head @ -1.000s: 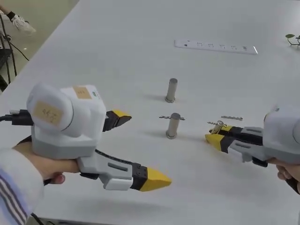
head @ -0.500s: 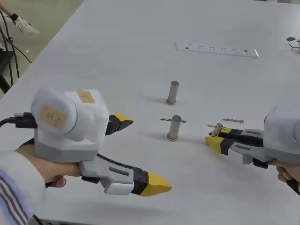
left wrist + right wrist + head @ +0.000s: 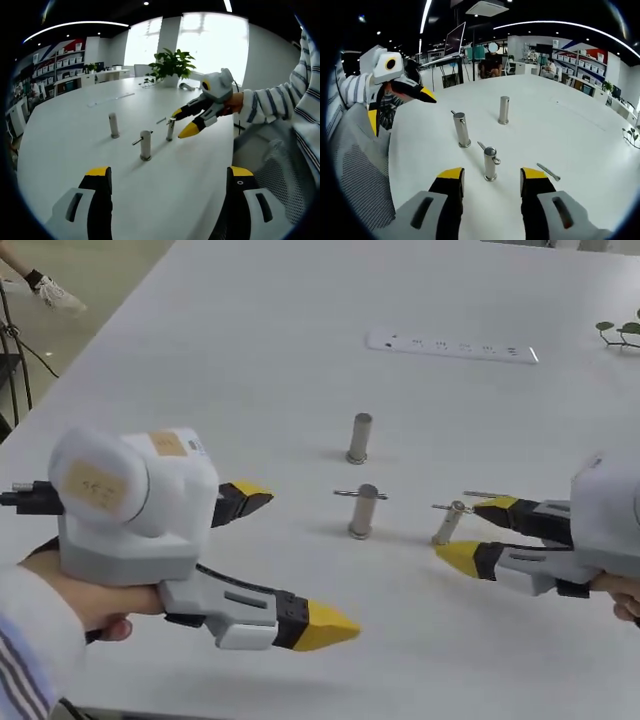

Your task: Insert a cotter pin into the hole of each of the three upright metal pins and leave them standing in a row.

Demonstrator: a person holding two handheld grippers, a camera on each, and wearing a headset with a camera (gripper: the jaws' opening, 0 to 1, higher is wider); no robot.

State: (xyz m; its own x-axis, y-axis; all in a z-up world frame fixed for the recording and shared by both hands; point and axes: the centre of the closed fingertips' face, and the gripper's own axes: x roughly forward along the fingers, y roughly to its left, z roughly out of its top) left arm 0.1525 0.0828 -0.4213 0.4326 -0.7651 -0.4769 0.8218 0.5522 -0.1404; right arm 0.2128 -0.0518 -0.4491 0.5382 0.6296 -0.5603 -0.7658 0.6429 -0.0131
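Cotter pin [image 3: 480,146] sits through the rightmost metal pin [image 3: 448,523], so the right gripper [image 3: 462,530] flanks it, jaws parted, seemingly letting it stand, the left gripper [image 3: 308,559] open and idle.

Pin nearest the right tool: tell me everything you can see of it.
The pin is a short grey metal cylinder with a rounded top and flared foot, standing on the white table. A cotter pin runs through the hole near its top, loop on one side. It sits at the tips of the open right tool, between the jaws; no contact visible.
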